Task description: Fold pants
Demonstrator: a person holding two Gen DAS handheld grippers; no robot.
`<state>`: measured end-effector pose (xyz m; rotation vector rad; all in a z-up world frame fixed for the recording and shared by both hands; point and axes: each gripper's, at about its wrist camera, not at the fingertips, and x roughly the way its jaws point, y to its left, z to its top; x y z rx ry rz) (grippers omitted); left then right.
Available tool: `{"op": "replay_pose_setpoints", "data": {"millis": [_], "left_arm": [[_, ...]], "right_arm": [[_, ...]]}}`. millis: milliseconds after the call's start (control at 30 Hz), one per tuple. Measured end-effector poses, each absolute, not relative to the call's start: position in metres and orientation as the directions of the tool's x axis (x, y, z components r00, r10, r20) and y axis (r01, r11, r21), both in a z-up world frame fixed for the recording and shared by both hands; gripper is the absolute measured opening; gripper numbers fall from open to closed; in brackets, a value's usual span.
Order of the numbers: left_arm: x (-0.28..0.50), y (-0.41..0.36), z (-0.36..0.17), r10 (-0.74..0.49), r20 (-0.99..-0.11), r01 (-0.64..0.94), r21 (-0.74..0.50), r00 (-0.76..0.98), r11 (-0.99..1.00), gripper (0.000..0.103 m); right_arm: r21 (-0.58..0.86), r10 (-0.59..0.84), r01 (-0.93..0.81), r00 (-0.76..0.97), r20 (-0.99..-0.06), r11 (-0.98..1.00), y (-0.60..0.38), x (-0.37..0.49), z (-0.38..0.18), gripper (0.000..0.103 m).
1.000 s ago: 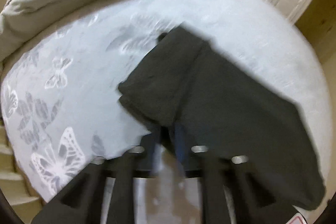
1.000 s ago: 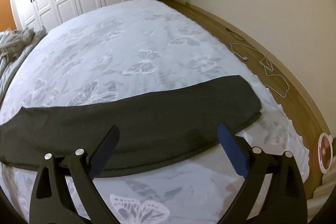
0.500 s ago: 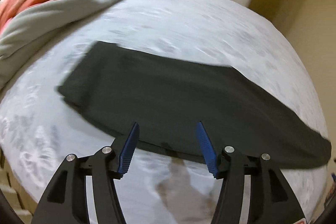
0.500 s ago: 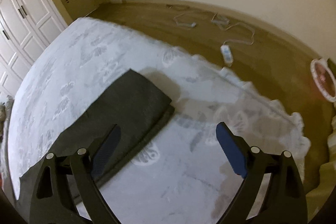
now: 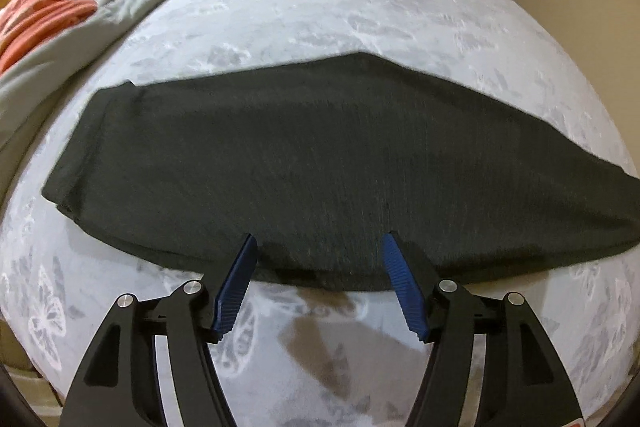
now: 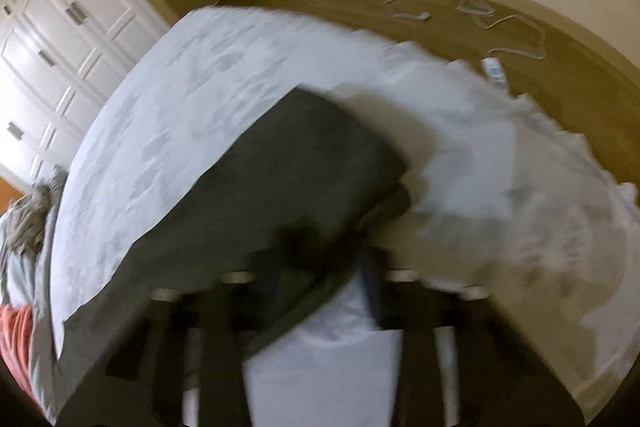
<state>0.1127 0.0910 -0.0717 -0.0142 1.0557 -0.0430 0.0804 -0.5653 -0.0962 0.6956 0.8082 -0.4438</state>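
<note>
The pants [image 5: 304,155] lie flat on the bed [image 5: 360,7], long axis running nine to three. The left claw [image 5: 316,283], opening and empty, hovers over their six o'clock edge; the right claw [image 6: 320,267], clenched on the leg end, is nearer. White wardrobe doors [image 6: 52,39] stand at ten o'clock

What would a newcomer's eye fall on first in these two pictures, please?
First, the long dark pants lying flat across the pale butterfly-print bed. Next, the left gripper near their closest edge, its jaws opening with nothing between them, while the right gripper has shut on one end of the pants in a blurred view. A coral and grey heap of bedding sits at the bed's far left.
</note>
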Motion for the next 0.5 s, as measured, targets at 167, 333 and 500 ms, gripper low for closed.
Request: {"op": "replay_pose_setpoints", "data": {"millis": [167,333,500], "left_arm": [[0.110,0.081,-0.096,0.008,-0.915,0.141,0.070,0.403,0.987,0.065],[0.105,0.102,-0.100,-0.064,-0.930,0.123,-0.021,0.362,0.992,0.066],[0.102,0.135,-0.075,-0.194,-0.884,0.053,-0.190,0.426,0.980,0.064]], "right_arm": [[0.482,-0.119,0.508,0.766,-0.631,0.714,-0.533,0.083,-0.039,0.005],[0.368,-0.215,0.676,0.616,-0.758,0.639,-0.543,0.080,-0.064,0.006],[0.453,-0.142,0.696,0.618,-0.774,0.557,-0.570,0.062,-0.083,0.006]]}}
